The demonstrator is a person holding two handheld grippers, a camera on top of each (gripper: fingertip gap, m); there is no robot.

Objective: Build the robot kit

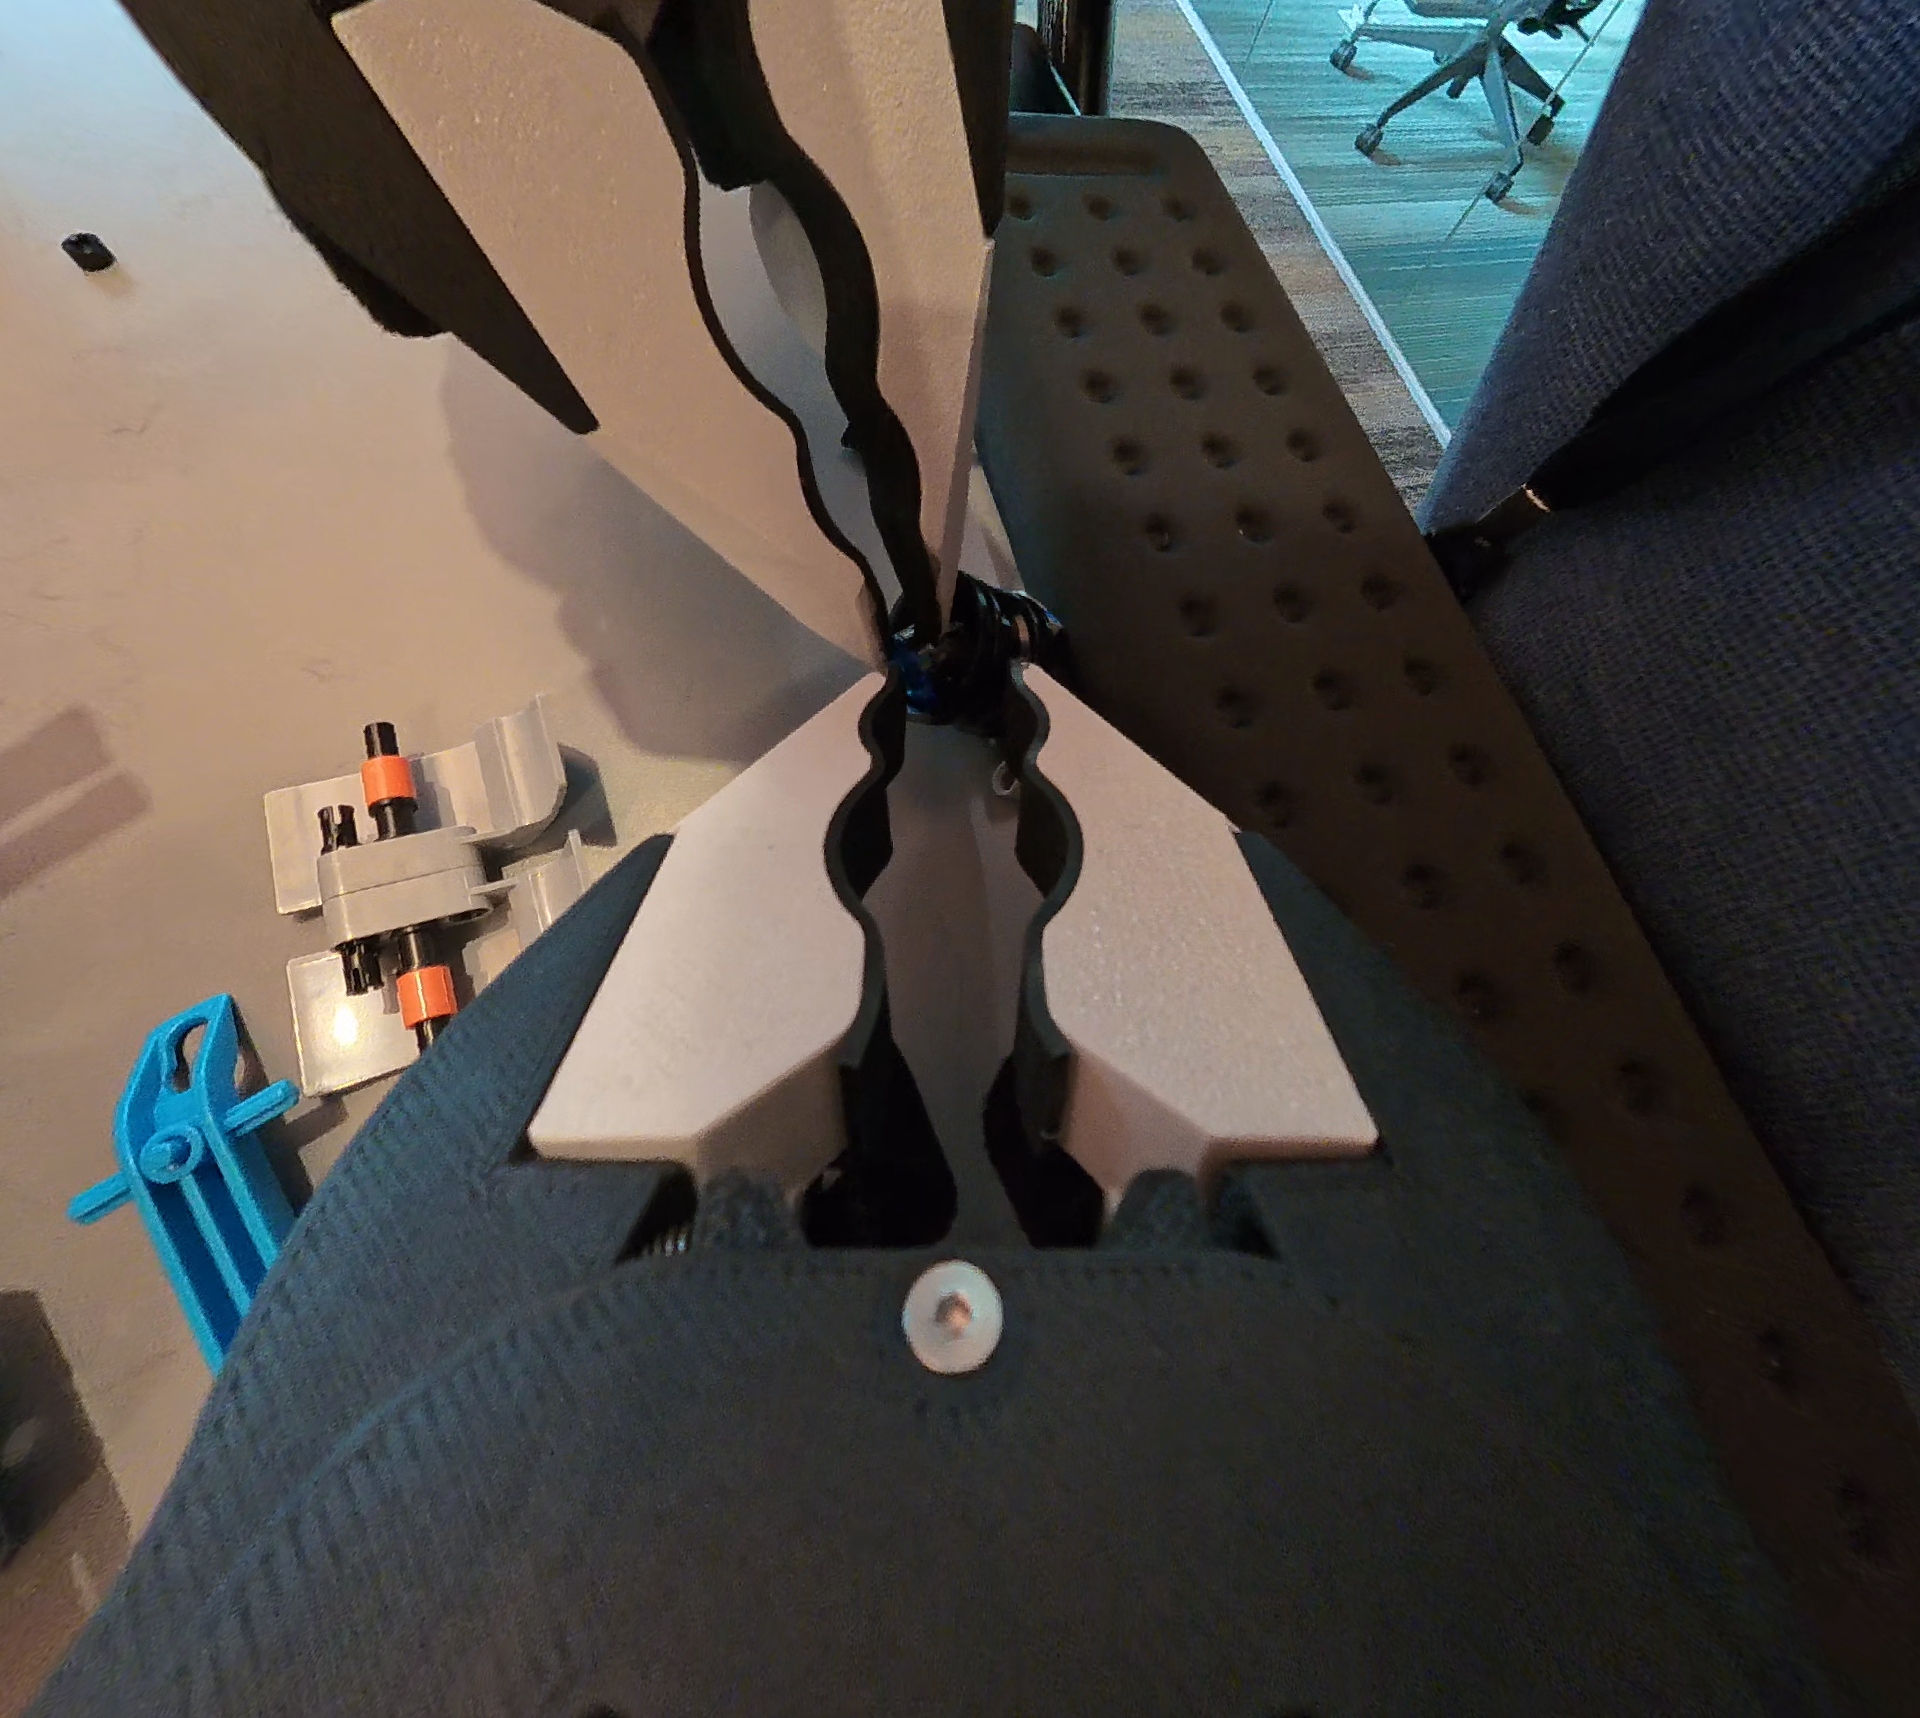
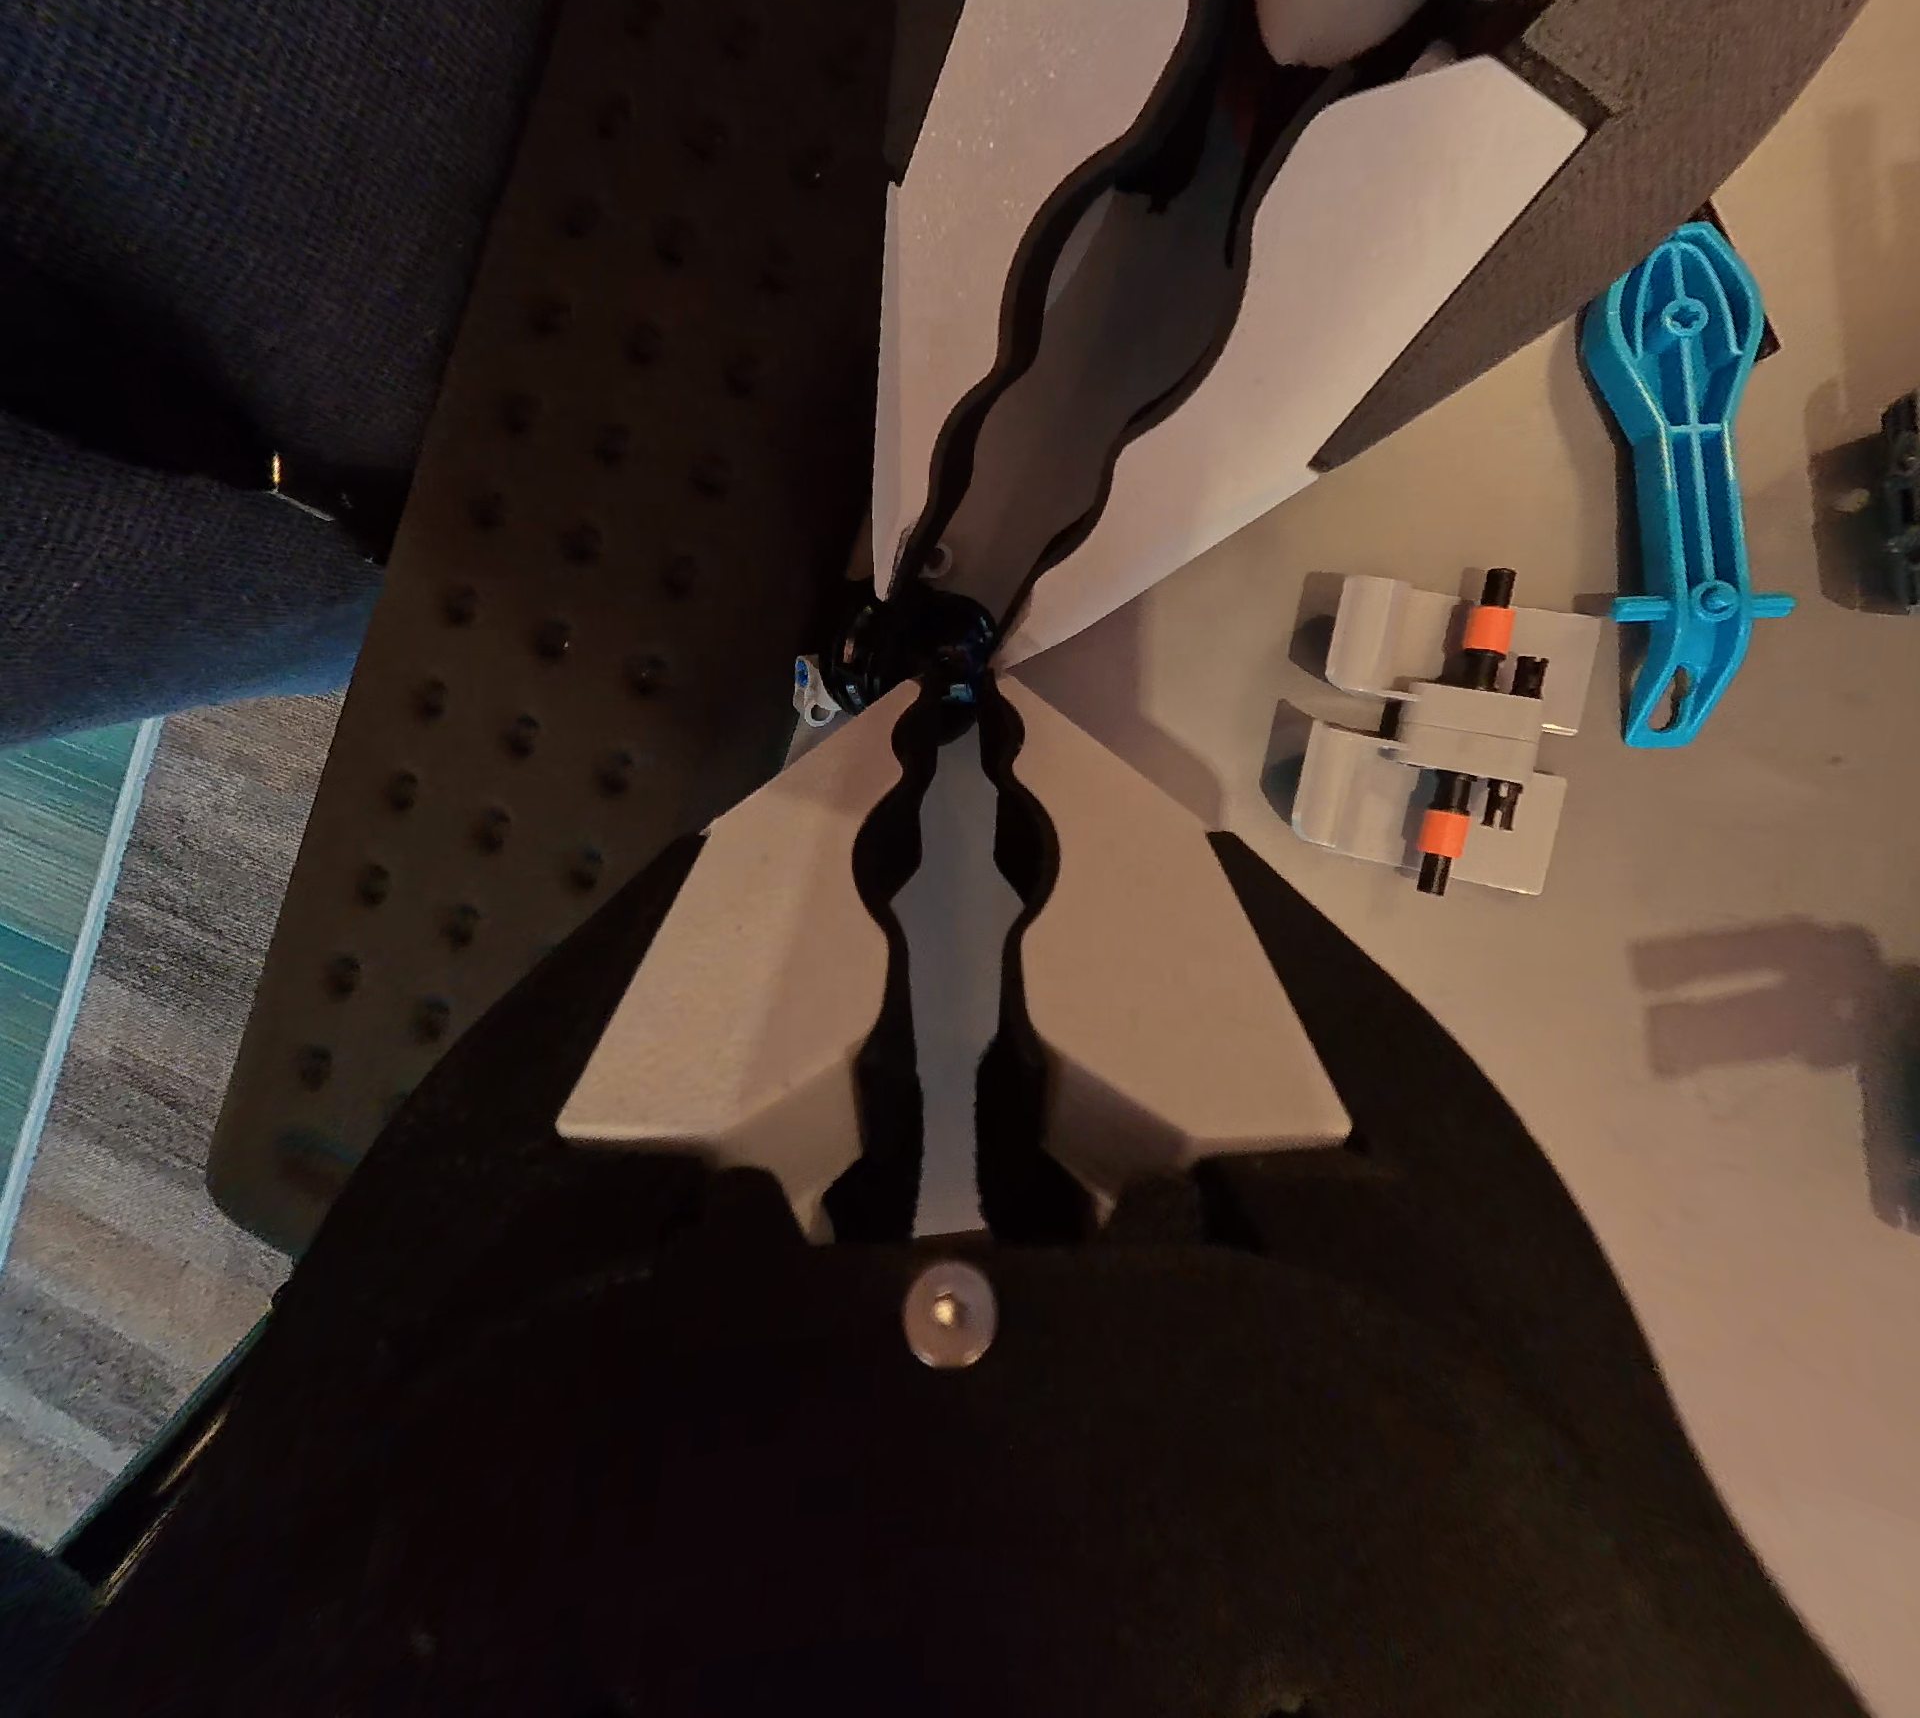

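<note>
Pinching the same small part from opposite sides, the left claw and the right claw are meeting tip to tip just above the surface. Each is clenched on the little black coil-spring piece, which is showing a blue end and a pale grey eyelet; it is hanging between the two sets of tips near the surface's edge, beside the dark perforated panel.

Judging from this, the step in hand is joining or separating something on that spring piece, though which of the two I cannot tell. Doing it well is likely calling for keeping both claws in line along the spring's axis, squeezing steadily without twisting, and staying over the surface so that a slip is not sending the piece over the edge. The grip is at the very tips, so the hold is probably slight.

Lying on the pale surface, well apart from the claws, are a grey hinged assembly with black pins and orange collars, and just beside it a blue lever-shaped tool. A dark block is sitting farther off, partly cut by the frame. Dark blue fabric is filling the space beyond the panel. Past it, a carpeted floor and an office chair on castors are showing.
</note>
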